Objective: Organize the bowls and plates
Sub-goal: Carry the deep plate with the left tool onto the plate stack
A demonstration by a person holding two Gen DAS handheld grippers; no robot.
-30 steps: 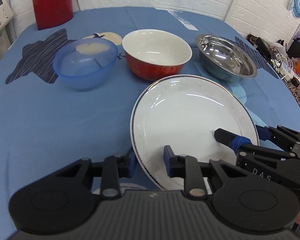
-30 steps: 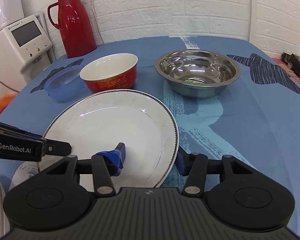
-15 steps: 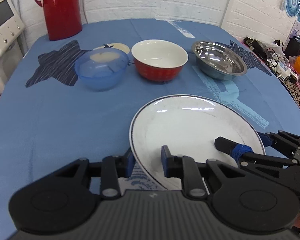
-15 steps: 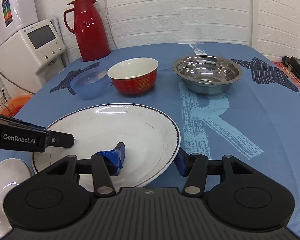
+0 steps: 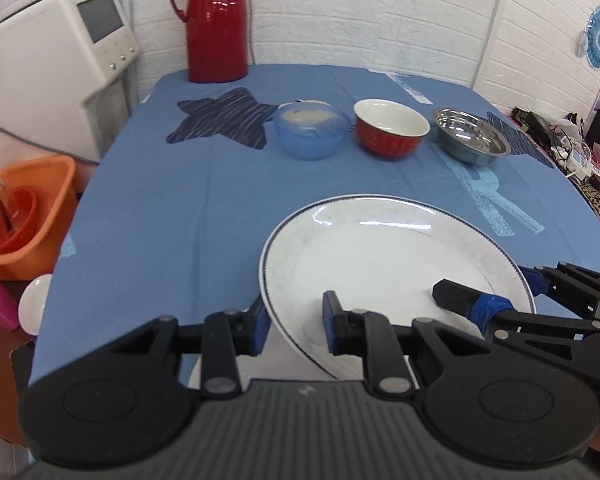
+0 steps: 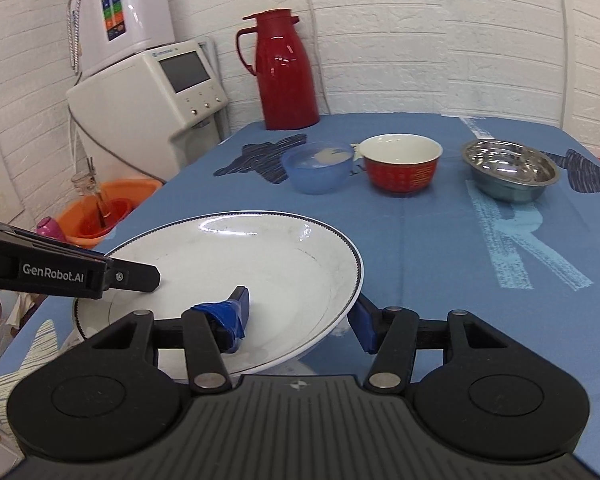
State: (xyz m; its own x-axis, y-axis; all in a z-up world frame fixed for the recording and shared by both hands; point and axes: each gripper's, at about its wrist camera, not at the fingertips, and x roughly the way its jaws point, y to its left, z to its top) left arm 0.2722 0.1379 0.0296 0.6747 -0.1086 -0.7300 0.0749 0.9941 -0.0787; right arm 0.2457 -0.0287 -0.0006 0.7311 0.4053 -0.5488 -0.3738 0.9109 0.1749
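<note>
Currently both grippers clamp the white plate (image 5: 384,256), held above the near edge of the blue tablecloth (image 5: 188,208). Left gripper (image 5: 294,322) grips its rim at 7 o'clock; right gripper (image 6: 302,316) grips at 4 o'clock. Blue bowl (image 5: 311,136), red bowl (image 5: 391,129) and steel bowl (image 5: 471,135) line up at 12 o'clock.

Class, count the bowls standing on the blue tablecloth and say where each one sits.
3, in a row at the far side: the blue plastic bowl on the left, the red bowl in the middle, the steel bowl on the right. Others may lie out of view.
</note>
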